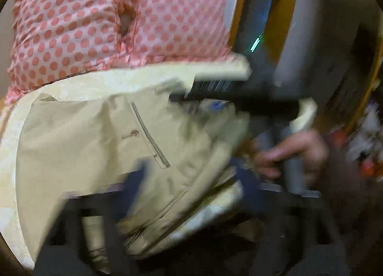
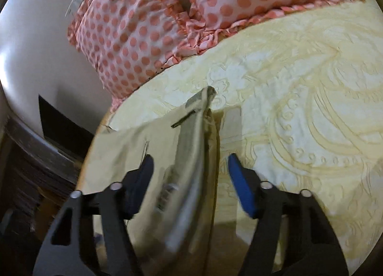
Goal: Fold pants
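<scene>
Khaki pants (image 2: 191, 156) between wide right gripper (image 2: 190, 165), near dotted pillows (image 2: 143, 36); left gripper (image 1: 191, 175) unclear.

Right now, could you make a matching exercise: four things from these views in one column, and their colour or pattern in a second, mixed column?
Things:
1. pants
2. pillow
3. bedspread
4. right gripper finger pads

Descriptions:
A. pale yellow with a raised ornament pattern
B. blue
C. plain beige, with a pocket button
D. pink with darker polka dots

Pairs: 1-C, 2-D, 3-A, 4-B
</scene>
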